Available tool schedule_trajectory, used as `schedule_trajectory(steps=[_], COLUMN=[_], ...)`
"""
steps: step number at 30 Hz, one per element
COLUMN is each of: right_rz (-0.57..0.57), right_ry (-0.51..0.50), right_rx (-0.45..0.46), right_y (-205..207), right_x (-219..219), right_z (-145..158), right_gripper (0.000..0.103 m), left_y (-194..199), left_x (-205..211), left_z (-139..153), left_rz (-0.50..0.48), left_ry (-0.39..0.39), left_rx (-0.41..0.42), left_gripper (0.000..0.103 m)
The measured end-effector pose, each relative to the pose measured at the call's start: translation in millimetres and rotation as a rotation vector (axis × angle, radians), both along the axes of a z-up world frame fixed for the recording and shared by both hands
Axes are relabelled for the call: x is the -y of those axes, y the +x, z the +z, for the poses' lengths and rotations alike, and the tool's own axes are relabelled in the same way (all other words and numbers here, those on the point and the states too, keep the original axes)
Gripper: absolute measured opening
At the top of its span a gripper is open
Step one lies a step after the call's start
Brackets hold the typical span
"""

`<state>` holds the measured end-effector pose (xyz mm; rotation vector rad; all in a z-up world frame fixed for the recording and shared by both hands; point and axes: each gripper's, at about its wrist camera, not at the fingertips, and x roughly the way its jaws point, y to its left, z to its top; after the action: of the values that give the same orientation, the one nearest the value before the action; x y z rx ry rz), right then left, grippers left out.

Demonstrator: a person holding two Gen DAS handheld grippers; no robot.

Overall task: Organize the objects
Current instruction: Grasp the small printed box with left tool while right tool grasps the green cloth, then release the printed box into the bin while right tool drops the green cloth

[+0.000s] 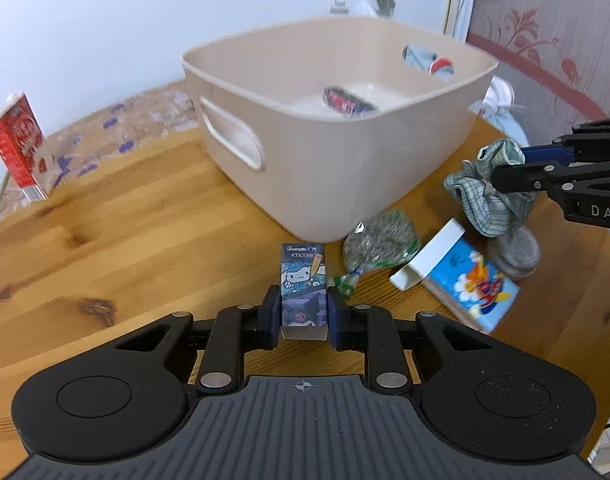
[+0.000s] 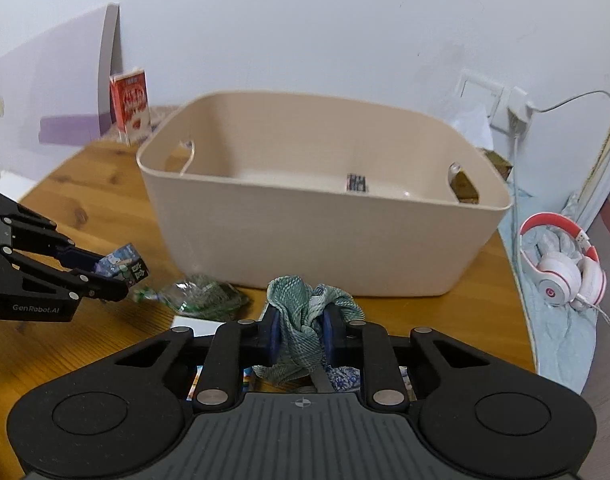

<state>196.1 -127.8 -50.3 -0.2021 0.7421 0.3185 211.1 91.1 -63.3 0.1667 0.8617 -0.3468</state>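
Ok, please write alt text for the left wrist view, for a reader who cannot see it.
The left gripper is shut on a small cartoon-printed box above a wooden table, in front of a beige bin. At right, the right gripper holds a green cloth.

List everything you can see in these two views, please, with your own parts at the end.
bin: 1, beige, centre of table.
dark packet: 1, red-black, inside bin.
table: 1, wooden.
milk carton: 1, red-white, upright, table's far left.
mesh bag: 1, green, beside bin.
tissue pack: 1, blue, right of bag.
headphones: 1, red-white, off table's right.
cartoon box: 1, blue-purple, in left gripper.
cloth: 1, green-checked, in right gripper.
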Motion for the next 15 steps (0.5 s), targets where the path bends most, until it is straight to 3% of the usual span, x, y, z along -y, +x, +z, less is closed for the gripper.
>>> schedule_trajectory(steps=[9, 15], right_rz=[-0.037, -0.068], right_ry=[0.042, 0.073], right_rx=[0.108, 0.192], right_y=[-21, -19], right_x=[18, 35], right_z=[46, 79], right_gripper=[0.021, 0.021], left_y=[-22, -15], left_x=[3, 16], left_z=[61, 95], left_rz=[0.018, 0.008], left_ry=[-0.027, -0.042], left_rx=[0.145, 0.229], left_gripper=[0.023, 0.023])
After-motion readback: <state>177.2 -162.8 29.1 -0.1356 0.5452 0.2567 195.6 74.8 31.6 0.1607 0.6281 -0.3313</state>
